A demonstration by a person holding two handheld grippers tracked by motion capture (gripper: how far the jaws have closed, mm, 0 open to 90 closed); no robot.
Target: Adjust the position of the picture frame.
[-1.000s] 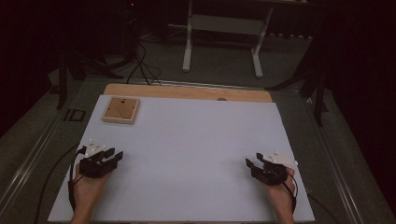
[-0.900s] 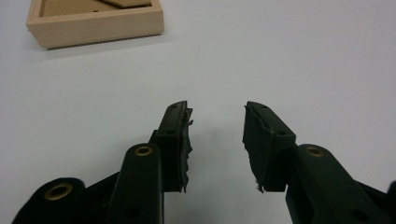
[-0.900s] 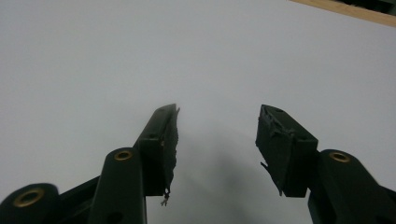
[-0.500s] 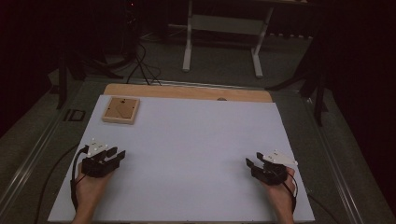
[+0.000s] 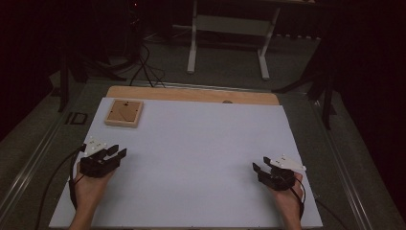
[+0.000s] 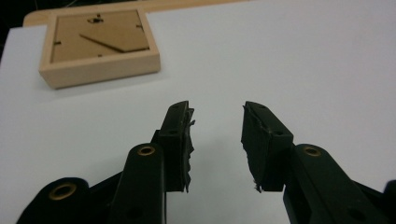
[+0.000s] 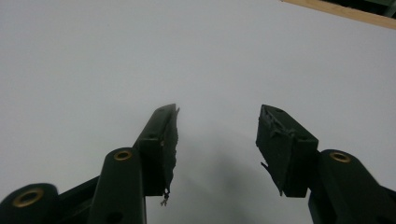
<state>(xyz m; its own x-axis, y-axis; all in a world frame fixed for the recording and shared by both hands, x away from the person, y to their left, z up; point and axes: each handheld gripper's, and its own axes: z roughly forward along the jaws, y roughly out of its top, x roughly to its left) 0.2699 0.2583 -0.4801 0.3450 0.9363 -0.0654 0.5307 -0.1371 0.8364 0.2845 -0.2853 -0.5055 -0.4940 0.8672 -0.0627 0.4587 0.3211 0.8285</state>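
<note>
High view: the white table (image 5: 201, 158) is bare but for the wooden frame (image 5: 124, 112), lying flat at its far left corner. Your left gripper (image 5: 117, 152) and right gripper (image 5: 257, 168) gape apart, empty. Approach the frame's edges squarely.

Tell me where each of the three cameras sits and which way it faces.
High view: above the person's side, looking forward and down on the white table board; both forearms, left hand-held gripper and right hand-held gripper show.
Left gripper view: rides the left hand-held gripper, facing the shallow square wooden frame; open jaws show.
Right gripper view: rides the right hand-held gripper, facing bare board; open jaws show.
Shared: high and left views both show the frame.
</note>
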